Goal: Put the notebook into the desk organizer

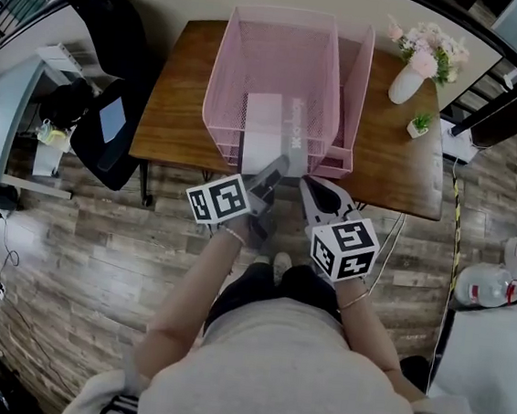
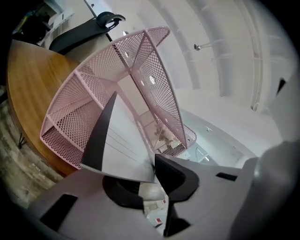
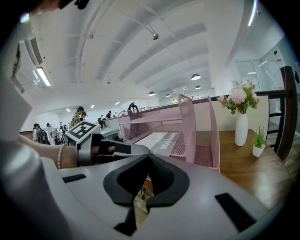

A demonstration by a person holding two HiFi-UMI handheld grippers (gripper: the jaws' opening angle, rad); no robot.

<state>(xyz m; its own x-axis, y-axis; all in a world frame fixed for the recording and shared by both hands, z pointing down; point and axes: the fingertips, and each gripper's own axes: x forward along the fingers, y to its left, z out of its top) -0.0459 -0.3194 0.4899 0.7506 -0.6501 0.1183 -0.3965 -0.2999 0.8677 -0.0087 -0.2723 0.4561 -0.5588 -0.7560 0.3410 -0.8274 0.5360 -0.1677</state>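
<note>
We see a brown wooden table on a floor of wood planks. On the table stands a pink mesh desk organizer with a wide compartment and a narrow one at its right side. The notebook lies flat in the wide compartment, and its near end comes out at the open front. The left gripper is at this near end. Its jaws stand partly apart with the corner of the notebook between them, and they do not seem to press on it. The right gripper hangs just beside the left one. Its jaws are together and hold nothing. At the right of the organizer stand a white vase with flowers and a small potted plant.
</note>
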